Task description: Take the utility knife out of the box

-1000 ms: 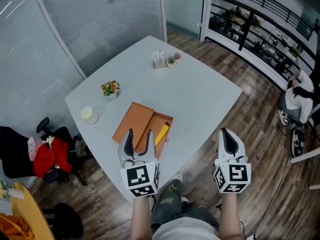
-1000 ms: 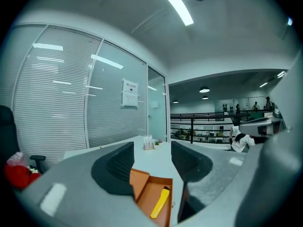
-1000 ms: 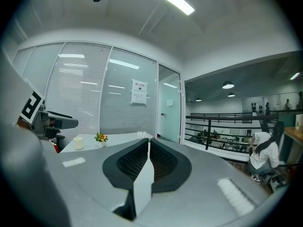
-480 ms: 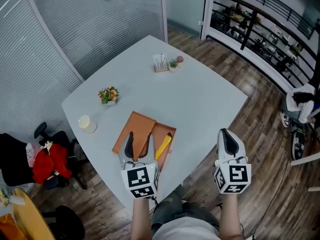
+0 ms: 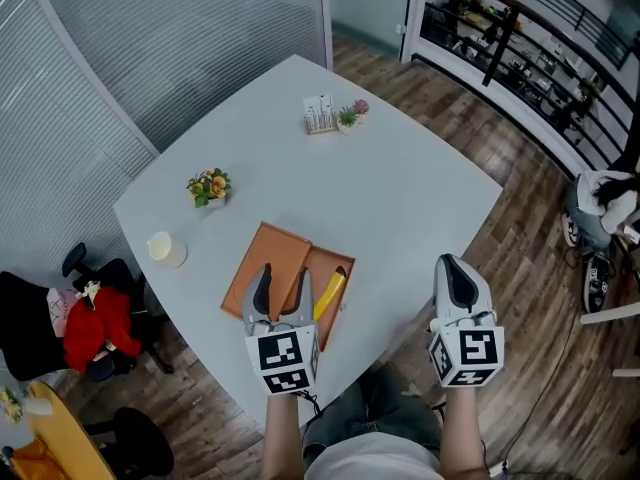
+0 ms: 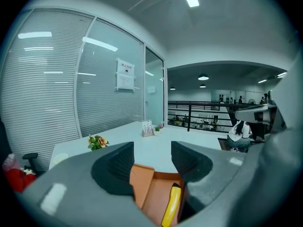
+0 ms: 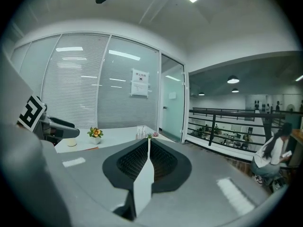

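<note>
Head view: pale grey table (image 5: 400, 198) seen corner-on; orange box (image 5: 283, 251) lies open near its near edge, flat lid half on the left, tray half on the right; the yellow utility knife (image 5: 329, 295) lies inside the tray half, along its right wall, dark tip pointing away from the person

Left gripper (image 5: 282, 273): held above the near part of the box; in the left gripper view (image 6: 152, 161) the two fingers stand spread apart, with nothing between the pads; the open box shows through the gap; the knife (image 6: 171, 206) lies low in that view, just beside the right jaw and not touched by it

Right gripper (image 5: 452, 264): held off the table's edge over the wooden floor (image 5: 520, 268), well apart from the box; in the right gripper view (image 7: 148, 145) its fingers are pressed together with only a thin seam between them, holding nothing

Other items on the table: small pot of flowers (image 5: 208, 186) and a white cup (image 5: 163, 249) to the left of the box; a card stand (image 5: 319, 115) with a tiny plant (image 5: 349, 116) just beside it at the far corner; all well apart from the box

Off the table: a chair with a red garment (image 5: 95, 323) at left
</note>
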